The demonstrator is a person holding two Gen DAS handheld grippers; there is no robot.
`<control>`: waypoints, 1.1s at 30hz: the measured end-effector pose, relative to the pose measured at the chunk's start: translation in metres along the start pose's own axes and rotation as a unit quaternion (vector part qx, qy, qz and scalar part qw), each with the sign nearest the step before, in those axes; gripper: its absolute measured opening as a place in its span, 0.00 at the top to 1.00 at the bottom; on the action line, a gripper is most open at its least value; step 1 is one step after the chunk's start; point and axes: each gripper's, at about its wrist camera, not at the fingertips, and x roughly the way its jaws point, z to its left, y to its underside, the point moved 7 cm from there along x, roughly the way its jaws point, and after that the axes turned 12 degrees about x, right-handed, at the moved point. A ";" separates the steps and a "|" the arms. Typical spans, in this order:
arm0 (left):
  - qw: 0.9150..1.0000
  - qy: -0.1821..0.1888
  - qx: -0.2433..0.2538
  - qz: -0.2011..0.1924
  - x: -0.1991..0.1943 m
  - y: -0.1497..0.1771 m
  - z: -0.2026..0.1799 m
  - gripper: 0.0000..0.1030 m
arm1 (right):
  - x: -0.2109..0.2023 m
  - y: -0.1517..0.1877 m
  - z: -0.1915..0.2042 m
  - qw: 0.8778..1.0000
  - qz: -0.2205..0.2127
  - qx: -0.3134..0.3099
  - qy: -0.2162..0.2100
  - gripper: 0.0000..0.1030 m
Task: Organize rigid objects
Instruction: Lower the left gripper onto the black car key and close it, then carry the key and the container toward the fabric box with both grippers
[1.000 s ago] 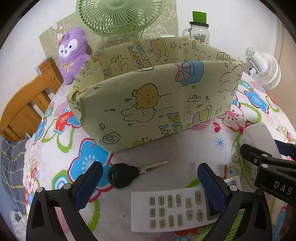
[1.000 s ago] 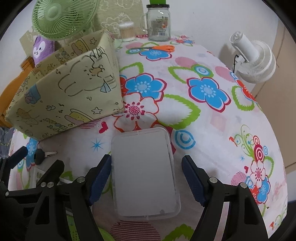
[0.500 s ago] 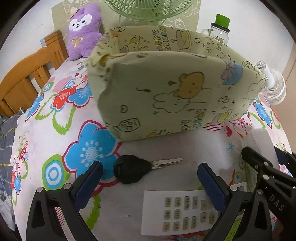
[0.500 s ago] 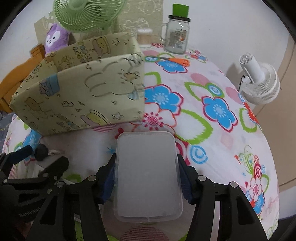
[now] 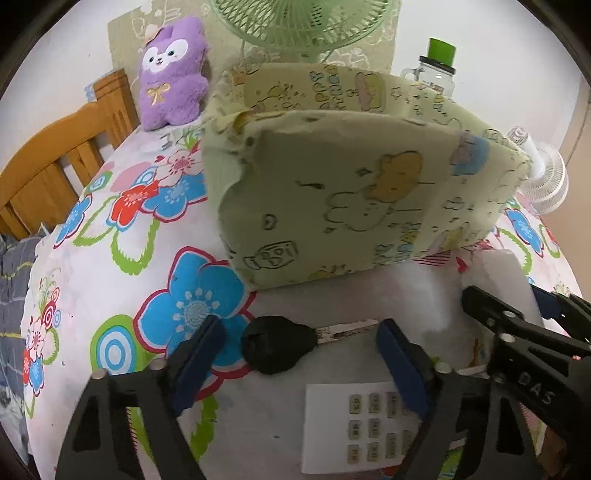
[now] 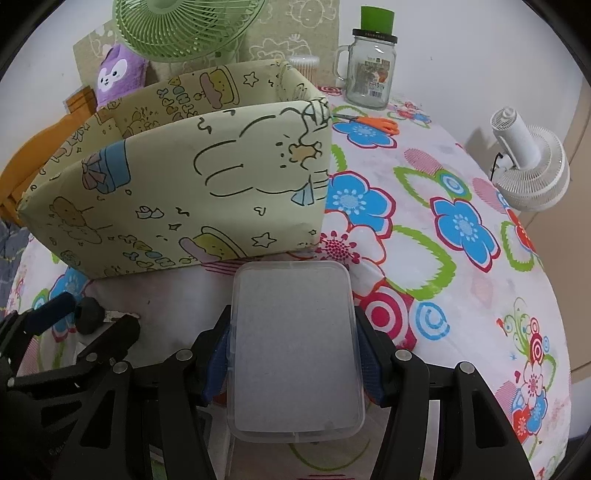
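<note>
A black-headed key (image 5: 277,345) lies on the flowered tablecloth, just in front of the pale green cartoon-print fabric bin (image 5: 351,192). My left gripper (image 5: 299,354) straddles it with its jaws closing; small gaps still show between the blue pads and the key. A white remote (image 5: 354,428) lies under the left gripper's right finger. My right gripper (image 6: 295,354) is shut on a clear plastic box (image 6: 295,343), which is held flat by its long sides with its far end near the bin (image 6: 177,192). In the right wrist view the key (image 6: 90,315) sits between the left gripper's fingers.
Behind the bin stand a green fan (image 6: 184,26), a purple plush (image 5: 171,70) and a glass jar with a green lid (image 6: 371,66). Orange scissors (image 6: 380,123) lie near the jar. A white fan (image 6: 528,166) is at the right edge, a wooden chair (image 5: 55,166) at the left.
The left gripper's jaws have narrowed around the key, which now sits centred between them. The right gripper closed on the clear box and carried it closer to the bin.
</note>
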 end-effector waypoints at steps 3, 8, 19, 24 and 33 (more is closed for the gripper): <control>1.000 0.013 0.016 -0.009 -0.004 -0.001 -0.012 0.40 | 0.001 0.000 0.000 1.000 0.000 0.003 0.003 0.40; 1.000 0.024 0.019 -0.007 -0.004 -0.003 -0.019 0.46 | 0.001 -0.003 -0.004 1.000 0.003 0.009 0.007 0.40; 0.998 0.060 0.031 -0.007 -0.003 -0.009 -0.043 0.46 | -0.001 -0.010 -0.013 1.000 -0.001 0.022 0.015 0.40; 0.998 0.061 0.020 -0.004 -0.007 -0.014 -0.041 0.46 | -0.005 -0.014 -0.019 0.999 -0.001 0.027 0.020 0.40; 0.998 0.061 0.008 -0.004 -0.025 -0.021 -0.040 0.46 | -0.023 -0.024 -0.019 1.000 -0.010 0.025 0.013 0.40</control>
